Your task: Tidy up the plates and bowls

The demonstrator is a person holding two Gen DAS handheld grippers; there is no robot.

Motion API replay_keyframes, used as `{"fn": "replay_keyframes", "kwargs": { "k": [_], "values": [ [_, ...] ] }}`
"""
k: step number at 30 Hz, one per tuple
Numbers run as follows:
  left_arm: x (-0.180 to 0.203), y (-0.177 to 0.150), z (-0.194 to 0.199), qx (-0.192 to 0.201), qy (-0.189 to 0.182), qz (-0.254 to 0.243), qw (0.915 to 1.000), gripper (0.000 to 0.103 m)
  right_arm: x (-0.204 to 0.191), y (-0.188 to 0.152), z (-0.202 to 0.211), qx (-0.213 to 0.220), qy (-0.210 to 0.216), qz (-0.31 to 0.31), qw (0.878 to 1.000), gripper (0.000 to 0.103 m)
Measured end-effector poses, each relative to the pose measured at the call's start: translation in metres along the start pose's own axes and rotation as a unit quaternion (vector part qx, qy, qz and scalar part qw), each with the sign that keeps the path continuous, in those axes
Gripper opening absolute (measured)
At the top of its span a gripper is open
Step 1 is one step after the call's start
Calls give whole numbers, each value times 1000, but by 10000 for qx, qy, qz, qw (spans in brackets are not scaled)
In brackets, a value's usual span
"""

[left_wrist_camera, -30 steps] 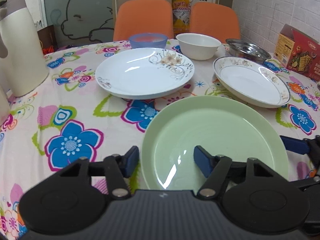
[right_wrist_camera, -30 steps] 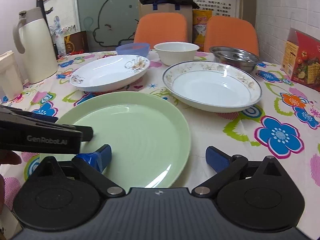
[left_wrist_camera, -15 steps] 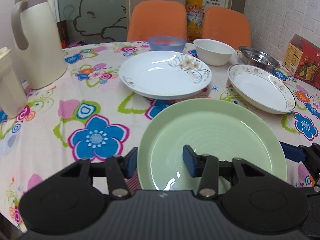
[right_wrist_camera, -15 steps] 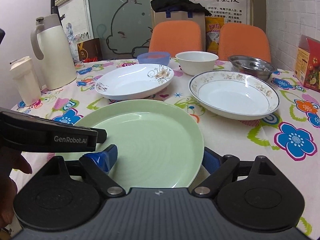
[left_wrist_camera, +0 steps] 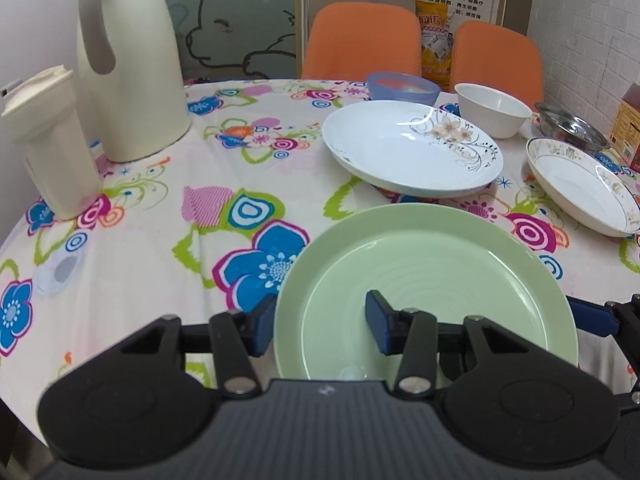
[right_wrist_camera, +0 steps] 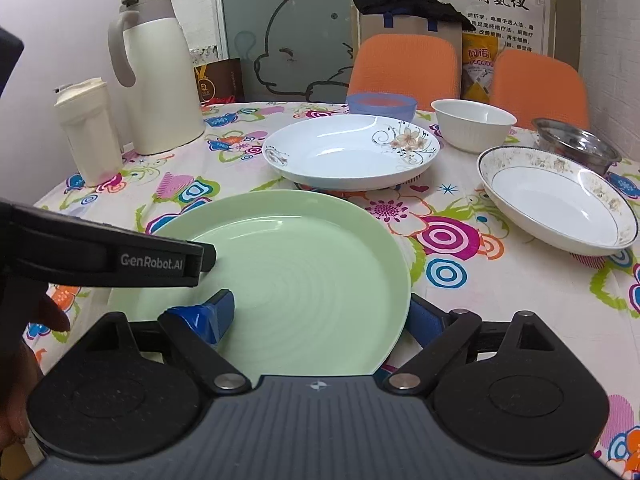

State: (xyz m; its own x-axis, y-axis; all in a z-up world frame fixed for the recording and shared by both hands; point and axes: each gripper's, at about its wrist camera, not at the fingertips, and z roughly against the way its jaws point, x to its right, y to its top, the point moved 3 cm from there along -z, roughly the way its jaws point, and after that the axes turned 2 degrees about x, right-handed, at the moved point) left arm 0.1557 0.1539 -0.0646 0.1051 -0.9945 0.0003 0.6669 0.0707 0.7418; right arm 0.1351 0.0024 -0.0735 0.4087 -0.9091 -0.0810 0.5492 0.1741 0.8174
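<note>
A pale green plate (left_wrist_camera: pixel 432 280) is held above the flowered table between both grippers; it also shows in the right wrist view (right_wrist_camera: pixel 296 272). My left gripper (left_wrist_camera: pixel 320 322) is shut on its left rim, one finger under, one on top. My right gripper (right_wrist_camera: pixel 320 316) is shut on its right rim. Behind it lie a white flower-patterned plate (left_wrist_camera: pixel 408 148) (right_wrist_camera: pixel 348 152) and a gold-rimmed plate (left_wrist_camera: pixel 580 188) (right_wrist_camera: pixel 556 204). A blue bowl (right_wrist_camera: pixel 380 105), a white bowl (right_wrist_camera: pixel 472 122) and a steel bowl (right_wrist_camera: pixel 576 148) stand at the back.
A cream thermos jug (left_wrist_camera: pixel 128 64) and a cream tumbler (left_wrist_camera: pixel 48 148) stand at the table's left. Two orange chairs (right_wrist_camera: pixel 404 68) stand behind the table. A red box (left_wrist_camera: pixel 628 124) is at the far right. The left gripper's body (right_wrist_camera: pixel 100 256) crosses the right wrist view.
Both grippers have closed on the green plate's rims and lifted it up and back toward me; more of the table's left side has come into view.
</note>
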Motion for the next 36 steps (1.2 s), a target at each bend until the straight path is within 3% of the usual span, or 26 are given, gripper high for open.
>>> {"fn": "replay_keyframes", "kwargs": {
  "k": [1, 2, 3, 10, 18, 24, 30, 36],
  "values": [
    [-1, 1, -1, -8, -44, 4, 10000, 50, 3, 1, 1, -13, 60, -60, 10000, 78],
    [-2, 2, -2, -41, -80, 18, 10000, 66, 7, 2, 3, -19, 176, -152, 9997, 78],
    [-6, 4, -1, -30, -113, 100, 9999, 67, 12, 4, 6, 12, 267, -274, 9993, 77],
    [-38, 29, 3, 129, -104, 558, 9983, 67, 47, 32, 30, 441, -8, -483, 9979, 78],
    [-46, 73, -18, 330, -89, 319, 9989, 67, 54, 77, 0, 523, 137, 28, 9985, 79],
    [-43, 99, -49, 206, -403, 399, 9982, 67, 63, 105, -53, 330, 55, 151, 9993, 79],
    [-30, 125, -88, 2, -595, 387, 9975, 68, 73, 110, -107, -49, -99, 184, 9998, 79],
    [-19, 136, -129, -291, -597, 278, 9974, 68, 78, 111, -134, -273, -185, 221, 9992, 79]
  ]
}}
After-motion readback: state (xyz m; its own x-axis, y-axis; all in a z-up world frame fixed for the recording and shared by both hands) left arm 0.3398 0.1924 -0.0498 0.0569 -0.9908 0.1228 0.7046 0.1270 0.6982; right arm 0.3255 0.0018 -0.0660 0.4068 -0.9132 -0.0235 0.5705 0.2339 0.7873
